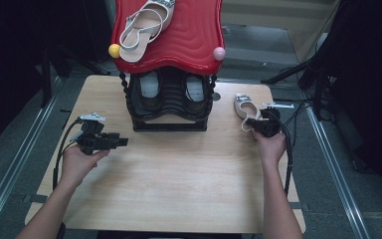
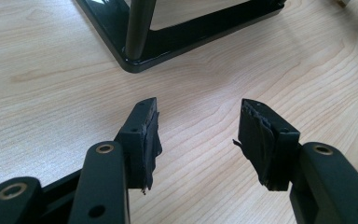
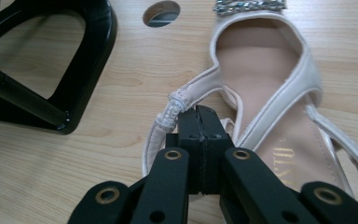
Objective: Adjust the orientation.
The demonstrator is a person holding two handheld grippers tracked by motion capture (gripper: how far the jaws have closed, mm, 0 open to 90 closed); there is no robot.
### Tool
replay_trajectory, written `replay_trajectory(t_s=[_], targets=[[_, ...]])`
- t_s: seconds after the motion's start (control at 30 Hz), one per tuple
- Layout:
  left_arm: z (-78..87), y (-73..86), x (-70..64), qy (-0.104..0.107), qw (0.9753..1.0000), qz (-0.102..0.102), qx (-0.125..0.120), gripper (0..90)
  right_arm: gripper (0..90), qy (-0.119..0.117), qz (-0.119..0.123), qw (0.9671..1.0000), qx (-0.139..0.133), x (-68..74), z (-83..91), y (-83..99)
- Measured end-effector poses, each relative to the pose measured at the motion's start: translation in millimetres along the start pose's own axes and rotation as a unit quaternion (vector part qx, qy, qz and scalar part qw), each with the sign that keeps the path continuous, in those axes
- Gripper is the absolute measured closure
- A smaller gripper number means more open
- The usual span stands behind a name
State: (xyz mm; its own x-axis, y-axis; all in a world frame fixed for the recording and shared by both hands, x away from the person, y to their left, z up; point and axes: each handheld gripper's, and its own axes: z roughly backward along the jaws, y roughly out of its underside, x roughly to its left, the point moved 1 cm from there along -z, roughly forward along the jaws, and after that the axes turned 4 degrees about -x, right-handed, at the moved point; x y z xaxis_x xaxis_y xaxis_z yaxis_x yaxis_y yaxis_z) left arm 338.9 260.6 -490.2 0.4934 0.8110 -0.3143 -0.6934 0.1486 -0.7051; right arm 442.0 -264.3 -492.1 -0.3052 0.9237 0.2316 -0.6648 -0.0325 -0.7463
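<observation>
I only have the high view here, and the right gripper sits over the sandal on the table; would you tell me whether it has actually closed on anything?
Observer: Yes. In the right gripper view the right gripper has its jaws pressed together on the heel strap of the sandal.
Operator: Thank you. Is the left gripper holding something too?
Observer: No. The left gripper has its jaws wide apart over bare table, with nothing between them.
Operator: What is it pointing at?
Observer: The corner of the black rack's base, which lies ahead of its jaws without touching them.
</observation>
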Motion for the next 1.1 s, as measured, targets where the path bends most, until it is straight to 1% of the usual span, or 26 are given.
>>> replay_trajectory(t_s=[0.03, 0.07, 0.13, 0.3, 0.5, 0.53, 0.57, 0.6, 0.67, 0.77, 0.83, 0.9, 0.93, 0.97, 1.03, 1.1], targets=[[0.2, 0.0, 0.0, -0.001, 1.0, -0.001, 0.0, 48.4, 90.0, 0.0, -0.002, 1.0, 0.001, 2.1, -0.8, -0.1], [0.2, 0.0, 0.1, 0.0, 1.0, 0.0, 0.0, 48.4, 90.0, 0.0, 0.002, 1.0, 0.002, 2.8, -1.7, 0.0], [0.3, 0.0, 0.2, -0.001, 1.0, 0.001, -0.001, 48.4, 90.0, -0.002, -0.002, 1.0, 0.002, 4.7, -2.8, 0.0], [-0.3, 0.2, 0.2, 0.0, 1.0, 0.002, 0.0, 48.4, 90.0, -0.006, 0.0, 1.0, 0.0, 3.8, -2.9, 0.7], [0.2, 0.3, 0.1, 0.0, 1.0, 0.001, 0.0, 48.4, 90.0, 0.004, 0.002, 1.0, -0.007, -1.0, 5.5, -1.0], [0.5, 0.3, 0.2, 0.0, 1.0, 0.001, 0.0, 48.3, 89.6, 0.008, -0.002, 0.9999, -0.007, -1.2, 7.5, -1.8], [0.8, 0.4, 0.1, 0.001, 1.0, 0.002, -0.001, 48.3, 89.0, 0.012, 0.005, 0.9999, -0.009, -2.2, 8.9, -2.8], [0.9, 0.4, 0.2, 0.001, 1.0, 0.003, -0.001, 48.3, 88.5, 0.014, 0.003, 0.9998, -0.01, -3.1, 10.5, -3.9], [0.7, 0.3, 0.2, 0.001, 1.0, 0.003, -0.001, 48.3, 87.8, 0.024, 0.009, 0.9996, -0.012, -6.2, 13.3, -6.3], [0.0, 0.3, 0.0, 0.001, 1.0, 0.002, 0.0, 48.4, 86.9, 0.028, 0.004, 0.9995, -0.014, -11.1, 19.4, -9.8], [-0.7, 0.4, -0.3, 0.002, 1.0, 0.003, 0.001, 48.3, 85.5, 0.024, 0.003, 0.9994, -0.027, -14.0, 23.7, -12.3], [-0.9, 0.5, -0.8, 0.002, 1.0, 0.003, 0.001, 48.3, 85.5, 0.024, 0.001, 0.9992, -0.033, -15.4, 27.5, -15.9], [-0.9, 0.4, -0.9, 0.002, 1.0, 0.002, 0.001, 48.3, 85.5, 0.024, 0.004, 0.999, -0.038, -15.8, 28.5, -17.3], [-0.9, 0.4, -1.1, 0.001, 1.0, 0.001, 0.002, 48.3, 85.6, 0.02, 0.001, 0.999, -0.041, -15.5, 28.9, -18.4], [-0.6, 0.4, -1.2, 0.002, 1.0, 0.001, 0.003, 48.3, 85.5, 0.019, -0.002, 0.9993, -0.032, -15.2, 26.4, -20.9], [-0.5, 0.4, -1.2, 0.002, 1.0, 0.0, 0.003, 48.3, 85.3, 0.018, 0.0, 0.9994, -0.031, -14.1, 23.5, -22.7]])
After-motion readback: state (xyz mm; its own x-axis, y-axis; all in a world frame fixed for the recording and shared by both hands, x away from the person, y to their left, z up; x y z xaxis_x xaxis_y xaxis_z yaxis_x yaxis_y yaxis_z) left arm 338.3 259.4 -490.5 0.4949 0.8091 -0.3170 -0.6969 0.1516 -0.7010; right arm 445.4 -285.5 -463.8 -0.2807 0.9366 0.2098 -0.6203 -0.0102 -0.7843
